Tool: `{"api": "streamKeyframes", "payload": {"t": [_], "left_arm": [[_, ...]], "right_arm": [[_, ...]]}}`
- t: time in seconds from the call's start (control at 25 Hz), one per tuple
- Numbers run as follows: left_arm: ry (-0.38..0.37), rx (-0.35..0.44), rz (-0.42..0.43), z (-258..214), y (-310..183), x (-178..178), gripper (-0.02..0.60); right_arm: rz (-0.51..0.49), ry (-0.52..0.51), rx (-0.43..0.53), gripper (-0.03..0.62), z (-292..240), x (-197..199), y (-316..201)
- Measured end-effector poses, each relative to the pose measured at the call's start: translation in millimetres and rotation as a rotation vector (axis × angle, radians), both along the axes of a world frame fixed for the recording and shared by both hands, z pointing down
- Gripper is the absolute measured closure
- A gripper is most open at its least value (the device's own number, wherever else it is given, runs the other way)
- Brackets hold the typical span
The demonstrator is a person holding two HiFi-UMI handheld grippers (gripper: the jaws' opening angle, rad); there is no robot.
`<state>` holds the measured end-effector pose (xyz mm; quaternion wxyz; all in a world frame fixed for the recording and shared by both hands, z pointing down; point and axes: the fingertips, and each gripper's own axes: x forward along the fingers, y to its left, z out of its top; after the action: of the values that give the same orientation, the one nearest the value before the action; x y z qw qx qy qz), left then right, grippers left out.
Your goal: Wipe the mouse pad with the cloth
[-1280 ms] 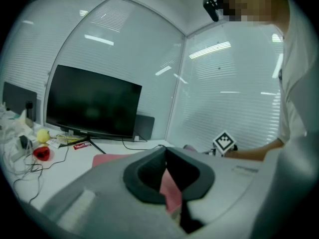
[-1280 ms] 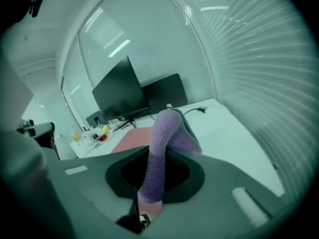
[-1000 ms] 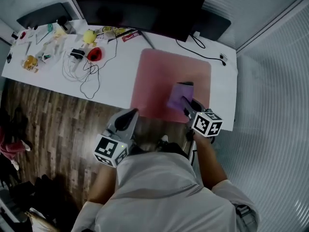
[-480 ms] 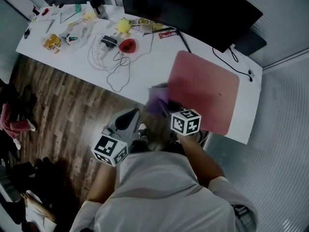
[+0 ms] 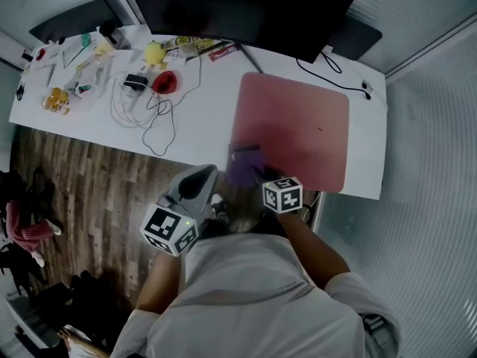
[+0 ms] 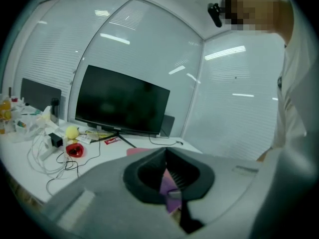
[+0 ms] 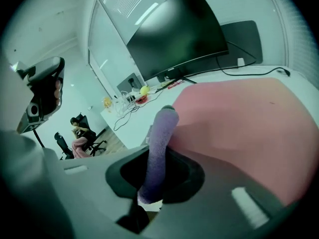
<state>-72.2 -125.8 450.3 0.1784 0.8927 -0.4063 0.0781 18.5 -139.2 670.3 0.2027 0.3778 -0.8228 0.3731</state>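
Right gripper view: right gripper (image 7: 158,156) clamped on purple cloth (image 7: 164,128), which extends ahead at pink mouse pad's (image 7: 239,123) left edge; left gripper (image 6: 165,153) closed, empty.

I see a white bench (image 5: 197,136) standing on a floor (image 5: 82,192) of dark wooden planks. Behind the bench there is a pale wall (image 6: 149,49) of panels with horizontal blinds, and long light strips (image 6: 113,38) show on it. At the right side, a ribbed white partition (image 5: 432,170) closes the room.
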Motion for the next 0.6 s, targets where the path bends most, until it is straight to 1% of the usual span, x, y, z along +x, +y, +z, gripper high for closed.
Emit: {"api": "streamKeyframes", "payload": {"t": [0.16, 0.4, 0.6], "left_arm": [[0.001, -0.004, 0.062, 2.4, 0.3, 44.5, 0.580], [0.022, 0.009, 0.147, 0.1, 8.0, 113.5, 0.580], [0.041, 0.017, 0.190, -0.4, 14.0, 156.1, 0.580]], "right_arm": [[0.069, 0.021, -0.002, 0.540, 5.4, 55.1, 5.2], [0.173, 0.069, 0.017, 0.540, 10.6, 144.9, 20.1], [0.287, 0.127, 0.011, 0.540, 19.0, 224.5, 37.3]]}}
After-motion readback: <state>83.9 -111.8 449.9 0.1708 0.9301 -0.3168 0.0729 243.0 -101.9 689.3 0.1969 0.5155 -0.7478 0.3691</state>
